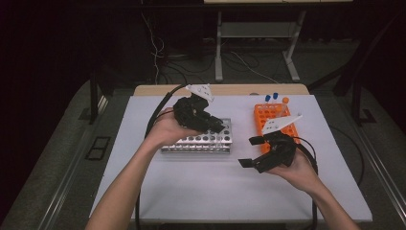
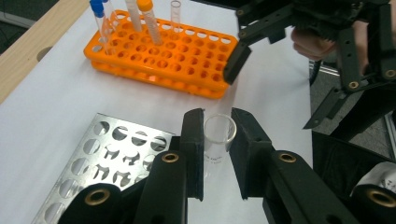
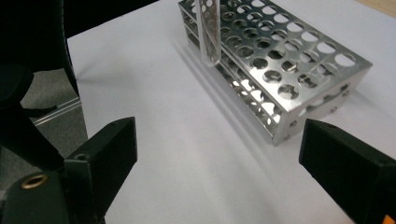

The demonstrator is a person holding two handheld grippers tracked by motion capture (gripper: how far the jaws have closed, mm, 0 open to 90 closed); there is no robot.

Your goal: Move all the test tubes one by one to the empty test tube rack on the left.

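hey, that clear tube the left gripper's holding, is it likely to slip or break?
The clear tube looks smooth and thin-walled, so probably slippery and fragile. The left gripper pinches it near its open rim, so it may pivot. Being round, it would likely roll on the table.

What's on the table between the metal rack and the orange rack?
Nothing: bare white table separates the metal rack from the orange rack in the left gripper view.

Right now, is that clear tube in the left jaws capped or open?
Open: the clear tube shows a bare round rim between the left gripper's jaws.
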